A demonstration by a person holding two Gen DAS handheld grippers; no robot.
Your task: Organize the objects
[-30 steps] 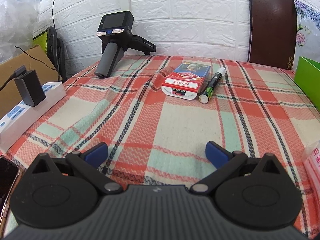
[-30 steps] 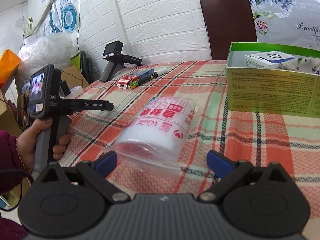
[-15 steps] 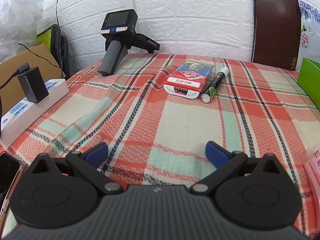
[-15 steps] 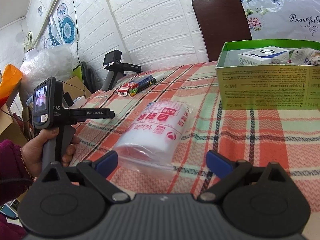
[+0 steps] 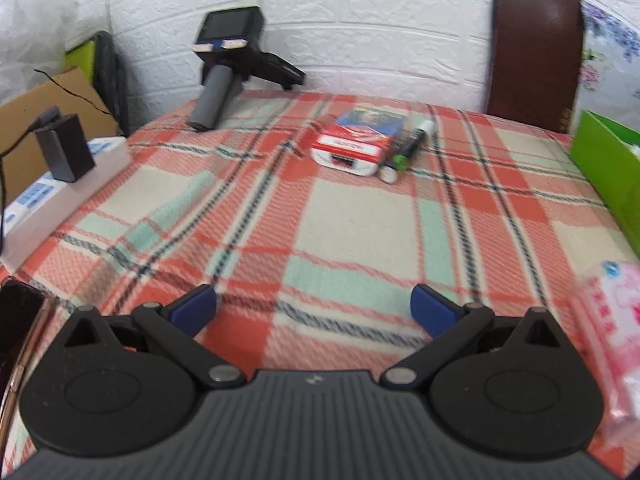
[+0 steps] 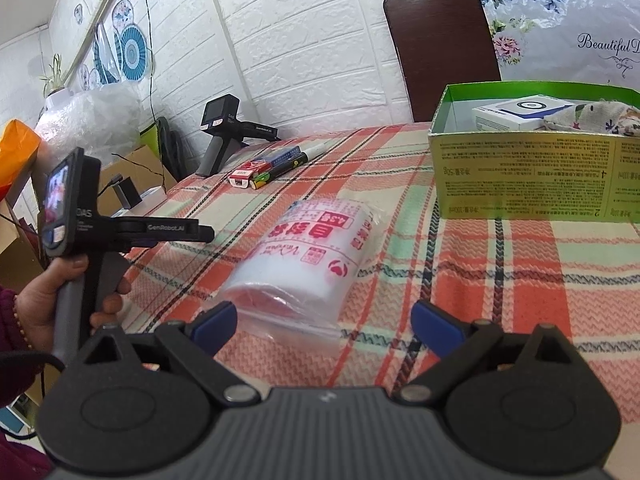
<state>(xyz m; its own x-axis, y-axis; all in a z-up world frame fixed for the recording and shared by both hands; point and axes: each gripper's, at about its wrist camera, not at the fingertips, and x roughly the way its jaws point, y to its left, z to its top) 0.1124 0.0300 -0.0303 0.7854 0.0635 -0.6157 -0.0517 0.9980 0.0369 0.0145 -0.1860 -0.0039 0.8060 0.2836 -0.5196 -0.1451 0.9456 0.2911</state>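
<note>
A red-and-blue card box (image 5: 357, 141) lies far out on the plaid tablecloth, with a green-and-black marker (image 5: 408, 149) along its right side. My left gripper (image 5: 314, 310) is open over bare cloth, well short of them. A clear bag pack with red print (image 6: 310, 252) lies just ahead of my right gripper (image 6: 324, 322), which is open with its left finger beside the bag's near edge. The green open box (image 6: 532, 172) at the right holds a white-and-blue carton (image 6: 522, 114) and a floral cloth (image 6: 592, 116). The left gripper (image 6: 206, 234) shows held in a hand (image 6: 60, 296).
A spare handheld gripper (image 5: 228, 68) stands at the table's far left corner. A white power strip (image 5: 52, 204) with a black adapter runs along the left edge. A brown chair back (image 6: 440, 40) stands behind the table. A phone (image 5: 18, 328) lies near left.
The left gripper has moved forward and turned slightly right, bringing the bag pack's edge into its view. The right gripper has crept closer to the bag. Both stay open.
</note>
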